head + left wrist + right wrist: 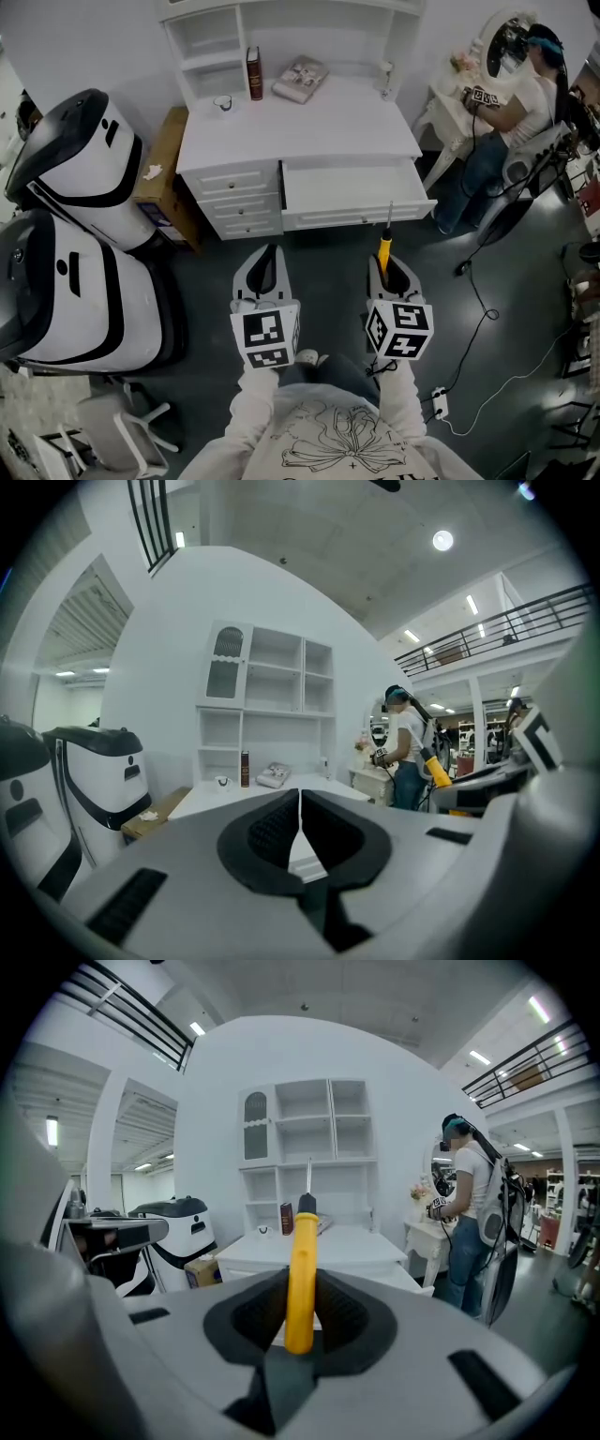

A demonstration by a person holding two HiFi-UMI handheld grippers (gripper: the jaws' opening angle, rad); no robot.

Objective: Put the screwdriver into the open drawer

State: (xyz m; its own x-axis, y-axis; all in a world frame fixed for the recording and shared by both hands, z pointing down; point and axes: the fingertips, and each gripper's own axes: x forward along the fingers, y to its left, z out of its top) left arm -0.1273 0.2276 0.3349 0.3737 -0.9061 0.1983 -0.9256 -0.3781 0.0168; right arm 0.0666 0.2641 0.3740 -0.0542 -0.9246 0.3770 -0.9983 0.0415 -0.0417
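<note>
Where ribbed black jaws clamp, smooth cylindrical yellow-handled screwdriver (300, 1279)

Screwdriver (383, 249) before open drawer (352, 189); closed drawers (239, 201) left; book (254, 73) on desk (319, 122).

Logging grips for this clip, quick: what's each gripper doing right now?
Left gripper: shut, nothing between its jaws.
Right gripper: shut on the yellow-handled screwdriver.
</note>
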